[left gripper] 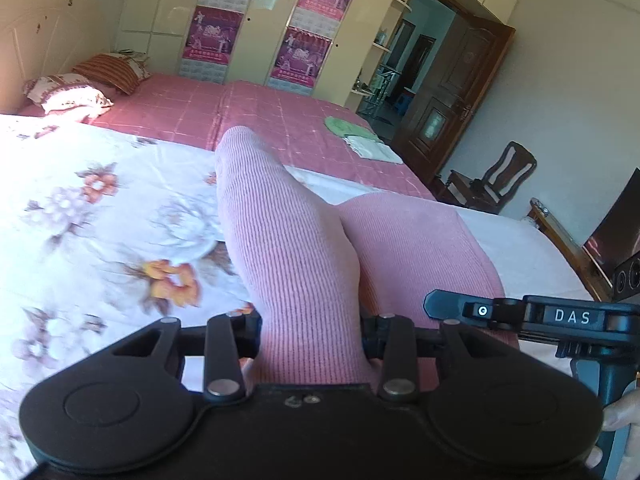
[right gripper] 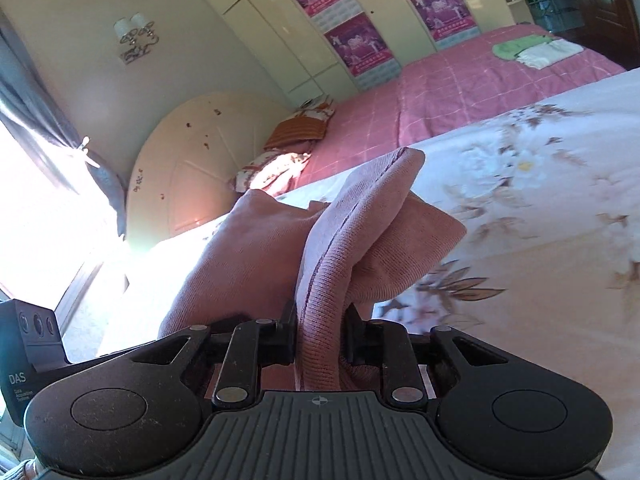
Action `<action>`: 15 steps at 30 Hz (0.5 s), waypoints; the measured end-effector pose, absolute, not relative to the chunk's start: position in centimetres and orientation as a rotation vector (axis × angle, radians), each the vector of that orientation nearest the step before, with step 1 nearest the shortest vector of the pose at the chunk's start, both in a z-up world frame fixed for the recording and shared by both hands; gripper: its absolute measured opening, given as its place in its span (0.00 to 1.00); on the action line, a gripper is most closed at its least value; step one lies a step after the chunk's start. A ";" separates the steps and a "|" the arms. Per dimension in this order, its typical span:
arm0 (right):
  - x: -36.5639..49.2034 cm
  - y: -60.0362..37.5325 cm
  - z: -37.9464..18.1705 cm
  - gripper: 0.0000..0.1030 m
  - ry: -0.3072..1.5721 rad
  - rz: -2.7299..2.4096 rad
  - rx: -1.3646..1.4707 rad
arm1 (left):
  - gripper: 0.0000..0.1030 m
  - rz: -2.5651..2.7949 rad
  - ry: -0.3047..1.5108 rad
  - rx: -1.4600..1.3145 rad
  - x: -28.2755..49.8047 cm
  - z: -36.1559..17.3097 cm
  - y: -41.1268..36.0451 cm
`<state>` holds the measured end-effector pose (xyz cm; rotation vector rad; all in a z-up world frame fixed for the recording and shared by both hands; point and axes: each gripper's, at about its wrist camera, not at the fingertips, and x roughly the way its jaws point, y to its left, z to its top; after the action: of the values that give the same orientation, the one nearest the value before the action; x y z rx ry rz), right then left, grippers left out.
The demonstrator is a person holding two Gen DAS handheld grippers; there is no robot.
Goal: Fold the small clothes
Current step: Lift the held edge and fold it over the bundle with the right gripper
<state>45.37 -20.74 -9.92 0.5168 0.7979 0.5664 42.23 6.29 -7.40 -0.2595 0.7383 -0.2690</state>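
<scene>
Two hand-held grippers are pinching one pink ribbed garment (left gripper: 304, 248) above the bed's floral sheet (left gripper: 100, 220). In the left wrist view, the left hand-held gripper (left gripper: 310, 330) is clamping its jaws on a thick fold of the garment, which is rising up and away from the jaws as a tall ridge, with a second pink bulge lying just to the right of it. Beyond the garment, on the pink checked bedspread (left gripper: 260, 116), a folded green cloth (left gripper: 344, 126) and a folded white cloth (left gripper: 374, 148) are lying touching each other, near the open wooden door (left gripper: 452, 96). The other gripper's black body marked DAS (left gripper: 560, 316) is showing just right of the garment, with fingers (left gripper: 620, 412) of the person's hand wrapped around its handle. In the right wrist view, the right hand-held gripper (right gripper: 320, 334) is squeezing its jaws on a narrow hemmed edge of the same garment (right gripper: 360, 232), which is standing up from the jaws and flopping over to both sides. Behind the garment the floral sheet (right gripper: 540, 200) is spreading out, with two pillows (right gripper: 288, 148) farther back against the cream headboard (right gripper: 192, 168).
</scene>
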 end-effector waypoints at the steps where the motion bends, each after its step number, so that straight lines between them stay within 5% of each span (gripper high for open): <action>1: 45.7 -18.7 -10.2 0.21 0.798 0.575 0.510 | 0.36 -0.259 0.735 -0.259 42.3 -7.4 8.2; 15: 52.2 -0.4 -17.4 0.21 0.881 0.495 0.420 | 0.40 -0.189 0.761 -0.237 46.4 -12.9 25.7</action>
<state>52.21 -0.40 -17.40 0.4197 0.8811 0.4946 46.38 25.68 -12.90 -0.2375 0.7614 -0.1893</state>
